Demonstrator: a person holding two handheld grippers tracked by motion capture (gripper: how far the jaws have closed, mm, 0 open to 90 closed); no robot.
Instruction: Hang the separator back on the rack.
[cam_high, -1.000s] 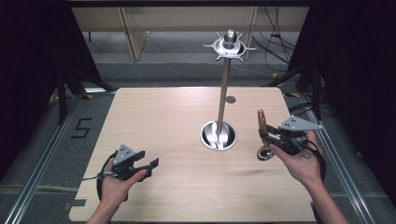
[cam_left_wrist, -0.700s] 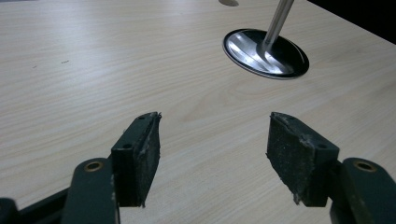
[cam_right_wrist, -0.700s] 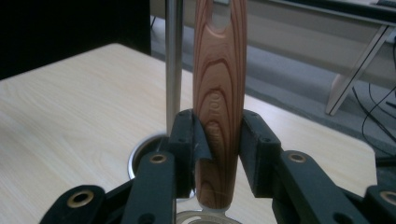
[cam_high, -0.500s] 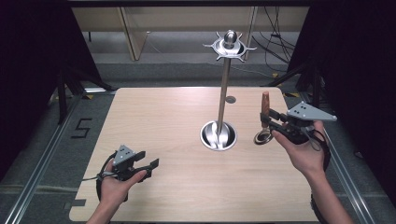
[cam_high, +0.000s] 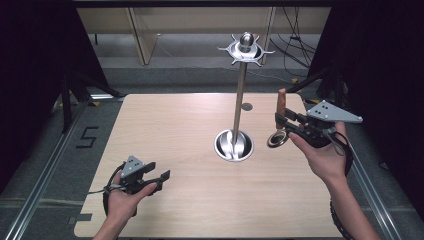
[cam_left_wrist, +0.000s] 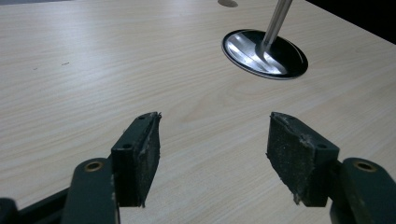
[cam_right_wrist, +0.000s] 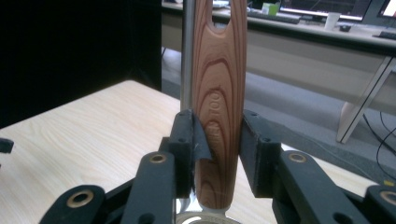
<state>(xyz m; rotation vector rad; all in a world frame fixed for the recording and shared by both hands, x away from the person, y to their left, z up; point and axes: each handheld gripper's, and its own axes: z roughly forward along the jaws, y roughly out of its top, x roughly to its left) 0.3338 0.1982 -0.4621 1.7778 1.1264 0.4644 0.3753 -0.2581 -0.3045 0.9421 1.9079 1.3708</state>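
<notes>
A metal stand rises from a round base (cam_high: 233, 145) at the table's middle, its pole (cam_high: 240, 95) ending in a crown of hooks (cam_high: 246, 47). To its right, my right gripper (cam_high: 283, 122) is shut on a utensil's wooden handle (cam_high: 282, 102), held upright above the table with its round metal head (cam_high: 276, 139) hanging below. In the right gripper view both pads clamp the handle (cam_right_wrist: 219, 93), which has a slot at its top, and the pole (cam_right_wrist: 187, 56) stands just behind it. My left gripper (cam_high: 159, 176) rests low at the front left, open and with nothing between its pads (cam_left_wrist: 140, 154).
A small grey disc (cam_high: 246, 106) lies on the wooden table behind the stand. The base (cam_left_wrist: 264, 48) lies ahead and to the right in the left gripper view. A "5" (cam_high: 87, 136) is marked on the floor left of the table. Desks stand beyond the far edge.
My right hand has lifted the utensil up from near the tabletop, keeping it beside the stand. The left hand and its gripper have stayed put.
</notes>
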